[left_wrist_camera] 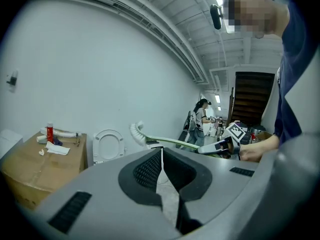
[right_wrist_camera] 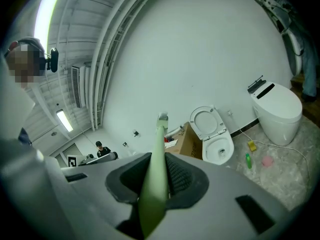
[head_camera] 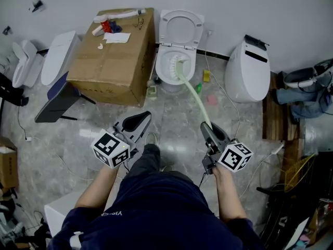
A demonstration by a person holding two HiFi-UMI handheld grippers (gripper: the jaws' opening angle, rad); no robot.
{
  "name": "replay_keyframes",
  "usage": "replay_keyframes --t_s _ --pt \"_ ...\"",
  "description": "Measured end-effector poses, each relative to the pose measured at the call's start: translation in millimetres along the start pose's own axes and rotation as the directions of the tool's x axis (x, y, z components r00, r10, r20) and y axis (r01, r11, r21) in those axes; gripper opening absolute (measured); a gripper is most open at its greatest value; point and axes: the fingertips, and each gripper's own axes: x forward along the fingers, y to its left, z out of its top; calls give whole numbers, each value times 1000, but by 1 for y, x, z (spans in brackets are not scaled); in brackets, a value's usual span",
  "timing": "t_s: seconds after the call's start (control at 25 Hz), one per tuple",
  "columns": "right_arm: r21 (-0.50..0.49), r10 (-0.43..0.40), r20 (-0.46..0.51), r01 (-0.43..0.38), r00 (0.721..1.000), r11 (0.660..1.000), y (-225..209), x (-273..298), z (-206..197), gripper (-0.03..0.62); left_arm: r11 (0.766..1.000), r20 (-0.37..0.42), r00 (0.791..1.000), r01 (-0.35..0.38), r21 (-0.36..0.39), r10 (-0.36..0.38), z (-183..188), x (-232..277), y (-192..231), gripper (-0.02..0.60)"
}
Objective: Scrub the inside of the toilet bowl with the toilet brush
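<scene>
Cardboard box (head_camera: 112,66) left of toilet (head_camera: 181,26)

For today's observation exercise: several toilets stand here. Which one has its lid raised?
The toilet just right of the cardboard box: its lid stands up, and the head of the toilet brush is at its bowl. The toilet further right is closed.

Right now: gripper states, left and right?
Left gripper: shut, nothing between the jaws.
Right gripper: shut on the handle of the toilet brush.

No legible text or numbers
</scene>
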Motion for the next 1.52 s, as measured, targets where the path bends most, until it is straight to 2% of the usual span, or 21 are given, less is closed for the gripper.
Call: replay_keyframes --t_s 0.48,0.88,1.52 --pt "19 -38 11 38 999 999 -3 88 28 83 999 -18 999 41 -20 -41 21 26 92 37" --pt "-2 -76 22 76 997 997 1 151 52 83 996 -16 996 88 -22 -88 40 45 162 37" --pt "-45 -67 29 68 997 997 10 202 80 83 993 14 993 116 -10 -116 65 67 202 37"
